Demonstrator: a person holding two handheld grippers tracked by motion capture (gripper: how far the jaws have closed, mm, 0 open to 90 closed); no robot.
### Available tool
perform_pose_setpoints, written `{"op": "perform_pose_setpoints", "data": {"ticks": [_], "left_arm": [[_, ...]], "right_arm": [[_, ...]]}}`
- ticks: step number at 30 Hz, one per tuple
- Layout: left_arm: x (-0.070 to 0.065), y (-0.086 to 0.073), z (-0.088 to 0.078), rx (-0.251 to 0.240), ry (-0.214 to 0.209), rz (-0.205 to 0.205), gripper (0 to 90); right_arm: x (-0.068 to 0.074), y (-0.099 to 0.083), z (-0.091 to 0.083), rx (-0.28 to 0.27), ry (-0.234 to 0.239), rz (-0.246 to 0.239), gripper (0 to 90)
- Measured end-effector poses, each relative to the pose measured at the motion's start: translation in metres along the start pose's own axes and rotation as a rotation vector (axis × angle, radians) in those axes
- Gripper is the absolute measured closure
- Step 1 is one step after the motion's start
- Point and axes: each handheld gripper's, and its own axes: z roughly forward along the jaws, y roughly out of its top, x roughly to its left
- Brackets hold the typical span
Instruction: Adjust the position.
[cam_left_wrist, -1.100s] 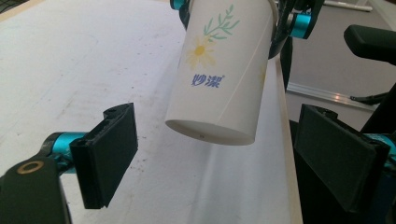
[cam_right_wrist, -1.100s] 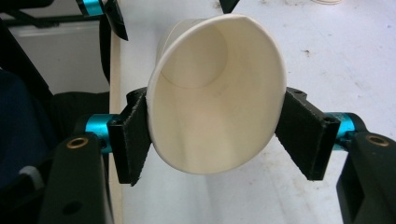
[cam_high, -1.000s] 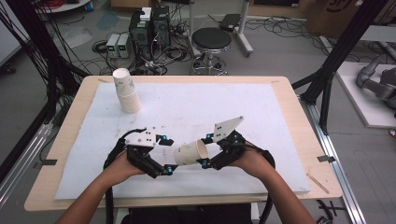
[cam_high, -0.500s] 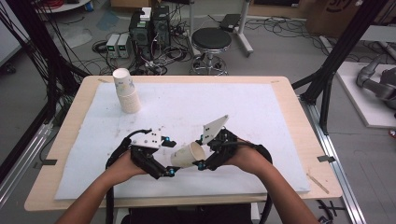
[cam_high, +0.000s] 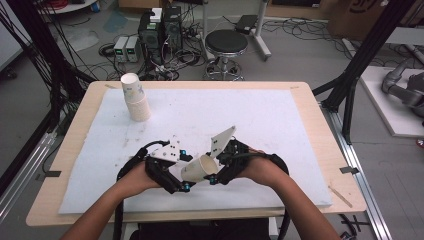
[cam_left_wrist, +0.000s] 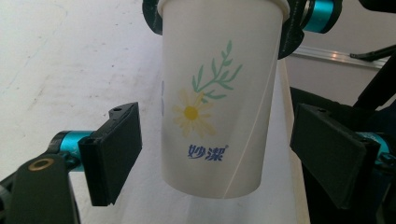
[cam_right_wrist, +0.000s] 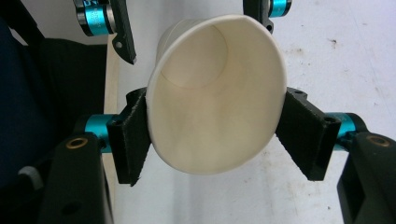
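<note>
Crushing is the risk: right claw (cam_right_wrist: 215, 140) pinches the paper cup (cam_high: 199, 169) at its rim above the counter (cam_high: 300, 100); left claw (cam_left_wrist: 233, 154), closing but apart, could dent its base.

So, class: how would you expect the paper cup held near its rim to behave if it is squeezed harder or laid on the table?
The paper cup probably dents easily: its rim already looks oval where the right gripper clamps it. It is likely very light, since it is thin-walled and visibly empty. Laid on its side on the table, its tapered wall would probably make it roll in a curve.
</note>
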Motion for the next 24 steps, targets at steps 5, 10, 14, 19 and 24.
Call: {"op": "perform_pose_setpoints", "data": {"ticks": [5,10,14,19,24], "left_arm": [[0.0,0.003,0.002,0.019,-0.009,0.009,18.4],[0.0,0.003,0.005,0.035,-0.025,0.01,23.1],[0.0,0.003,0.007,0.044,-0.03,0.006,24.7],[0.001,0.003,0.009,0.048,-0.026,0.007,28.5],[0.001,0.003,0.01,0.043,-0.04,0.01,34.5]], "right_arm": [[0.0,0.006,0.001,0.022,-0.004,-0.02,31.4],[0.0,0.01,0.003,0.047,0.0,-0.037,31.4],[0.001,0.01,0.006,0.061,0.01,-0.042,31.3],[0.001,0.011,0.008,0.063,0.013,-0.06,31.3],[0.003,0.012,0.008,0.071,0.015,-0.054,31.3]]}}
